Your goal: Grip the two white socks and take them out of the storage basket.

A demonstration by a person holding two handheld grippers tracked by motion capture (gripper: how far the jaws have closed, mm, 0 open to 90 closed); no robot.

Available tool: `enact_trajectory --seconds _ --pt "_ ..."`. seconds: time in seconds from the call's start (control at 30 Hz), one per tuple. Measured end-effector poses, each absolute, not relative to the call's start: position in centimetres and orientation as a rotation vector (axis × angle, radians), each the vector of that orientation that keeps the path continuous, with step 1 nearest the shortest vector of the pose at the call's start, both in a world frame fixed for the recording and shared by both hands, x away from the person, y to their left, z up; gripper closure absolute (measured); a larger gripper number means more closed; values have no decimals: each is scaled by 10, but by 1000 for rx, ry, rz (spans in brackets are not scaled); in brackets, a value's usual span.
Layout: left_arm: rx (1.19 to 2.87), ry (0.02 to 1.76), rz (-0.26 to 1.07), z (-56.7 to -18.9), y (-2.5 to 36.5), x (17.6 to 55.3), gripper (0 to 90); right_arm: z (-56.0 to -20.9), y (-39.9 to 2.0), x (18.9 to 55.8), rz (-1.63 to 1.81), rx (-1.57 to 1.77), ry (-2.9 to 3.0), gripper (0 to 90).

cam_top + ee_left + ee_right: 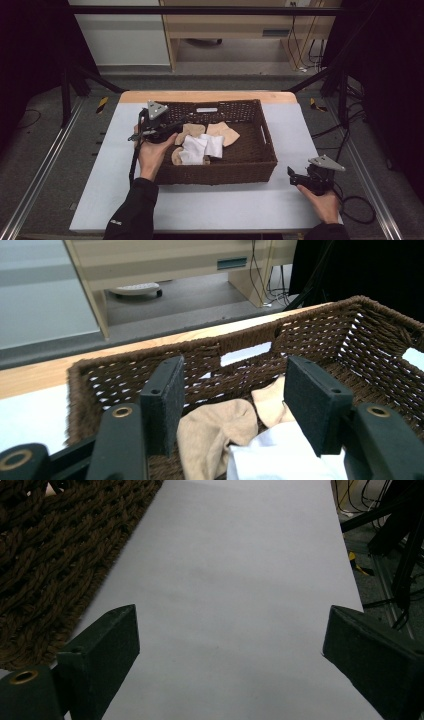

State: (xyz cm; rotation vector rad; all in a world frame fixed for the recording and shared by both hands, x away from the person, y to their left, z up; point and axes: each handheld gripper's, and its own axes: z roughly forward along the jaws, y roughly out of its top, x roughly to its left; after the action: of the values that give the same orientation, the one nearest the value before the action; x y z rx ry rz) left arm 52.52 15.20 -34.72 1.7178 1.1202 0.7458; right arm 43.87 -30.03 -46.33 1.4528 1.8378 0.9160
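Observation:
A brown wicker basket (pixel 220 172) stands mid-table and holds beige socks (pixel 226 133) and white socks (pixel 202 147) in a loose heap. My left gripper (pixel 175 129) hovers inside the basket's left end, open, nothing between its jaws. In the left gripper view the open left gripper (pixel 234 390) stands just above a beige sock (pixel 215 432) and a white sock (pixel 270 460), with the basket's far wall (pixel 320 332) behind. My right gripper (pixel 292 173) rests low over the table to the right of the basket, open wide. The right gripper (pixel 230 630) faces bare white table, the basket's side (pixel 50 555) at its left.
The white table top (pixel 210 205) has free room in front of and to the right of the basket. Beyond the far edge stands a wooden cabinet (pixel 225 25). Cables (pixel 357 210) trail off the right side, and metal rails (pixel 40 175) run along the left.

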Motion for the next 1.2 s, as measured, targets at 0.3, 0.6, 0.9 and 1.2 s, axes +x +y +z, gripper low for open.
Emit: enact_trajectory --seconds 0.3,0.6,0.9,1.2 --pt "1772 1124 712 -373 134 544 424 -464 -300 439 918 1452 1841 82" --pt "1816 1209 672 -400 133 557 406 -464 -300 439 911 1452 1848 83" --pt "1880 1254 625 -412 131 558 401 -464 -299 440 906 1453 1852 86" --pt "1967 1250 582 -421 123 558 398 -465 -299 440 898 1453 1865 86"
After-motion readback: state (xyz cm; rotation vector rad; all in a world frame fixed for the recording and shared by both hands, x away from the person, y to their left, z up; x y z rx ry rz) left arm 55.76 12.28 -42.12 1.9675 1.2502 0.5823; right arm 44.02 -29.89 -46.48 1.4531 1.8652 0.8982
